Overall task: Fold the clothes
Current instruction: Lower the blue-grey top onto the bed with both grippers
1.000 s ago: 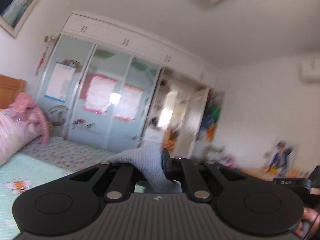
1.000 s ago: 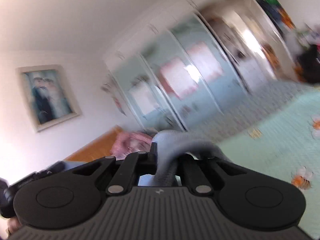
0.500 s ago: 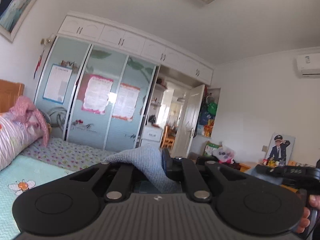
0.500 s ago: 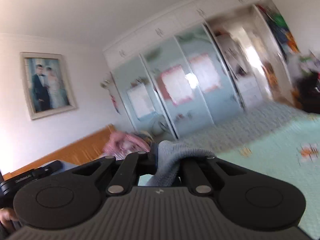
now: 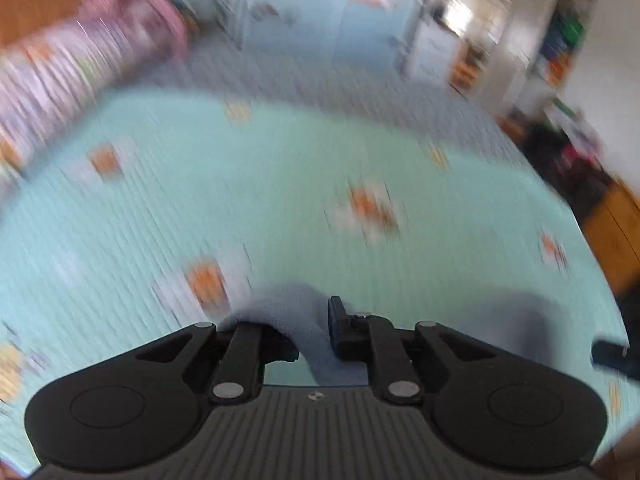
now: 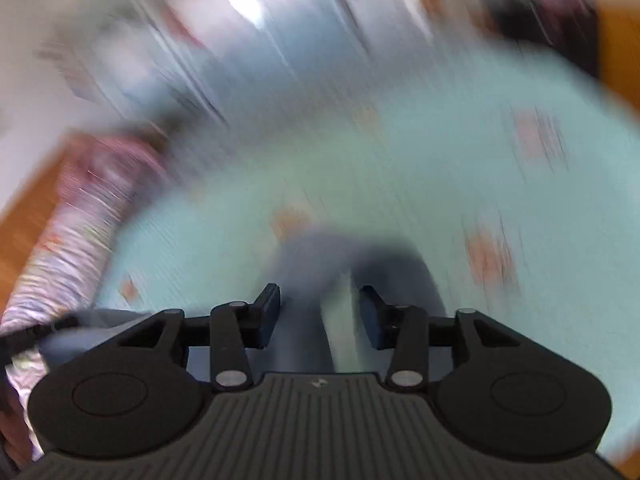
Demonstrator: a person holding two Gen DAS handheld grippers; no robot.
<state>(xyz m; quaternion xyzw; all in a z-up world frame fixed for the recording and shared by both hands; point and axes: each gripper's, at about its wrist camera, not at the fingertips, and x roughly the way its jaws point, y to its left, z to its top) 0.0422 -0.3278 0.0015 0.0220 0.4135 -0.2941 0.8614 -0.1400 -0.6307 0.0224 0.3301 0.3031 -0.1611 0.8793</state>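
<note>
Both views are heavily blurred by motion. In the left wrist view, a grey-blue knitted garment (image 5: 304, 320) bunches between the fingers of my left gripper (image 5: 314, 338), which is shut on it just above the mint bedspread (image 5: 280, 184). In the right wrist view, the same grey-blue garment (image 6: 320, 256) runs between the fingers of my right gripper (image 6: 318, 316). Those jaws stand apart, with bedspread showing between the cloth and the right fingertip (image 6: 370, 320), so the right gripper is open. The rest of the garment is hidden below both grippers.
The bed's mint bedspread has orange printed motifs (image 5: 368, 204). A pink striped pillow or quilt (image 5: 60, 68) lies against the wooden headboard (image 5: 48, 4). Wardrobe doors (image 5: 320, 8) and a doorway (image 5: 472, 28) stand beyond the bed; dark clutter (image 5: 568, 160) sits at the right.
Both grippers have swung down from facing the wardrobe and ceiling to facing the bed. The right gripper's fingers have spread apart around the garment; the left stays shut on it.
</note>
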